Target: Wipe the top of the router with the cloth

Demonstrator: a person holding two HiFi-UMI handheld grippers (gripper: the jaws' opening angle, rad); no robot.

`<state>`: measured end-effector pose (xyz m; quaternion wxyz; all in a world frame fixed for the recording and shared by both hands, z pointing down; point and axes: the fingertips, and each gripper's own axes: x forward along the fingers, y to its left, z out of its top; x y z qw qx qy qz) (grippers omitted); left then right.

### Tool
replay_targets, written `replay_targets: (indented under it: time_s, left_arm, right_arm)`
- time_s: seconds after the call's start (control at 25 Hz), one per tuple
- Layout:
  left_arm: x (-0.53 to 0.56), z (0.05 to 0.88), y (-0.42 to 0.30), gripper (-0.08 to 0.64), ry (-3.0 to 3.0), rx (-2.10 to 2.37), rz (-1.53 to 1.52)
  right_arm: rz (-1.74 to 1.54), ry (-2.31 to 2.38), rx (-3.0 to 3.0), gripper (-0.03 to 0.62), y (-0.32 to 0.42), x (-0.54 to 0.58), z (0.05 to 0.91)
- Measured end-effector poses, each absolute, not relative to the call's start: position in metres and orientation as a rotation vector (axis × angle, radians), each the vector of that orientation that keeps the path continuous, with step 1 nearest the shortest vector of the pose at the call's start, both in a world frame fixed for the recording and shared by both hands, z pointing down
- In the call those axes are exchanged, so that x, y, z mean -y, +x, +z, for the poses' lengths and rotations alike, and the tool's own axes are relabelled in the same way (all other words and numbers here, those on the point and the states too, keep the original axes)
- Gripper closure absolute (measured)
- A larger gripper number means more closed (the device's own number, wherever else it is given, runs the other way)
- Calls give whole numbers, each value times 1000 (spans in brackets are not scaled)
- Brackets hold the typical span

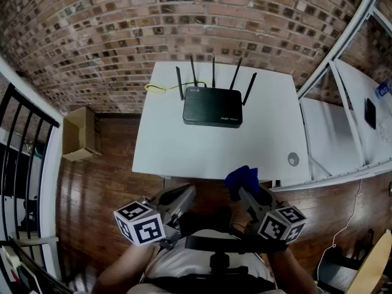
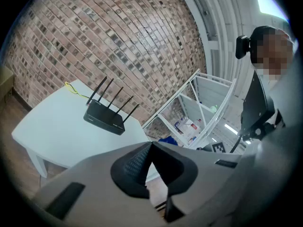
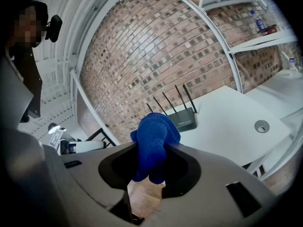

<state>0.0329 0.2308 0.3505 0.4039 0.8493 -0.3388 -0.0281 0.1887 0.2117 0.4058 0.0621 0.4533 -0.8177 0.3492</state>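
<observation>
The right claw [image 3: 151,148] is clamped on a bunched blue cloth [image 3: 154,134], a wad of which sticks up past the jaw tips. It is held close to the person's body, short of the near edge of the white counter [image 1: 177,149]. The left claw [image 2: 151,144] sits beside it with its jaws drawn together on nothing. No wiping is under way.

The black router [image 1: 212,108] stands well apart from both claws at the far side of the counter, its top bare. Five antennas [image 1: 214,72] rise from its back edge, and a yellow cable [image 1: 156,89] loops off behind it toward the brick wall [image 1: 122,29].

The risks lie in the reach. Only a small tuft of cloth leads the claw, so a flat approach may put hard jaw tips on the casing rather than fabric. A stroke carried too far back would likely strike the antennas. With the left claw not bracing it, the router looks light enough to skid toward the wall and drag the cable. A loose pinch could also drop the cloth mid-stroke.
</observation>
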Motion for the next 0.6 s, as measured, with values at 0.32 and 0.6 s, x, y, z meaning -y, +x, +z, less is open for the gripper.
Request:
replay_targets:
  time_s: [0.32, 0.6]
  left_arm:
    - [-232, 365, -5, 529, 2132, 858, -66]
    - [-230, 373, -40, 529, 2132, 849, -43]
  right_arm:
    - [1054, 1403, 2446, 457, 139, -212, 379]
    - [1031, 1486, 2418, 457, 122, -209, 388]
